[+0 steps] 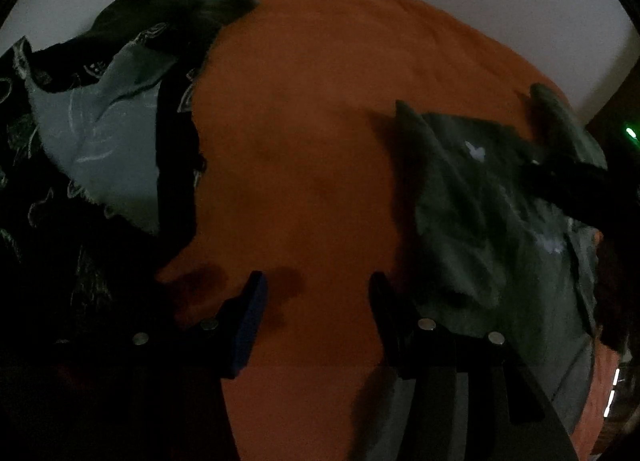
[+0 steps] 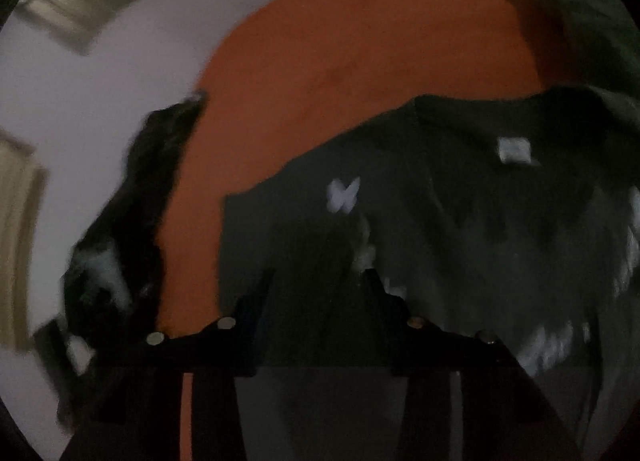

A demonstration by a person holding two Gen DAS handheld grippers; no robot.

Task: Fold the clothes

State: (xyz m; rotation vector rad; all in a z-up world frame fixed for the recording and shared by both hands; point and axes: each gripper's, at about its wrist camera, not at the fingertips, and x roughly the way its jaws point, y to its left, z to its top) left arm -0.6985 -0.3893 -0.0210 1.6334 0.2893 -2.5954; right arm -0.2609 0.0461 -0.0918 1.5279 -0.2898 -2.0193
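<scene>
The left gripper (image 1: 316,281) hangs over bare orange bedcover (image 1: 320,109), its jaws spread apart with nothing between them. To its right lies a dark green garment (image 1: 480,197) with small white butterfly prints; to its left and farther off sits a heap of black and grey patterned clothes (image 1: 100,121).

In the right wrist view the right gripper (image 2: 320,281) is above that dark green garment (image 2: 460,221), fingers apart and clear of the cloth. A small white label (image 2: 514,149) shows near the garment's far edge; the picture is blurred and no writing on it can be read.
</scene>
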